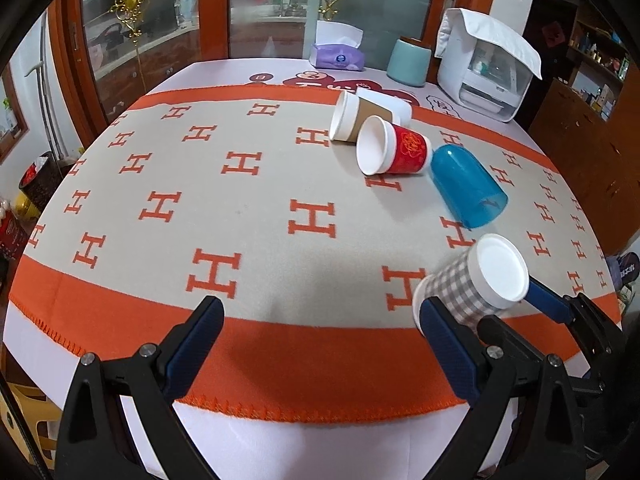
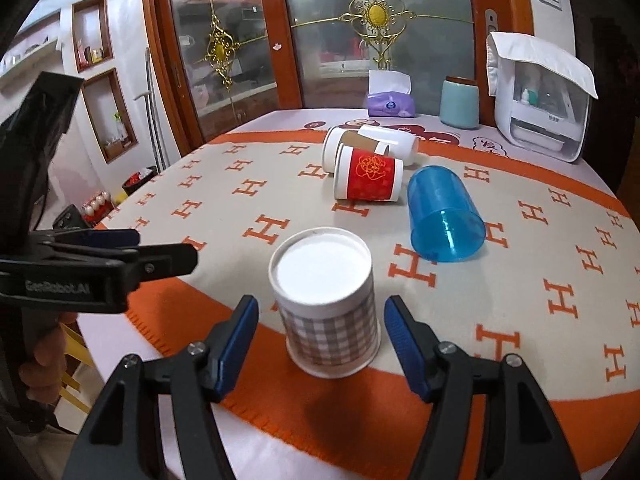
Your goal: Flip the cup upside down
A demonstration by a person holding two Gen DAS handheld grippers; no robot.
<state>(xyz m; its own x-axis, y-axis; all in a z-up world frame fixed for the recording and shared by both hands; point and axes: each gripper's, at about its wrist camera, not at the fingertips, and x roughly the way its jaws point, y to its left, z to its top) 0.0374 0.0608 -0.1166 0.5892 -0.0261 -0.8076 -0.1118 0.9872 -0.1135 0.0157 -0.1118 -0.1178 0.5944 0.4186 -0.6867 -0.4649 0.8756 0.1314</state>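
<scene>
Across the top of the frame stand orange-brown wooden doors (image 2: 288, 40) with frosted glass and gold ornaments (image 2: 376, 14), white walls with recessed shelf niches (image 2: 106, 116) at upper left, dark shelving (image 1: 592, 56) at upper right.

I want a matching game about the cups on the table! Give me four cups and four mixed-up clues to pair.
Things:
1. grey checked paper cup
2. red paper cup
3. clear blue plastic cup
4. brown-sleeved white paper cup

Clues:
A. farthest back, lying down
B. see-through, on its side
C. bottom up, between the right gripper fingers
D. gold pattern, lying down

Pairs: 1-C, 2-D, 3-B, 4-A
</scene>
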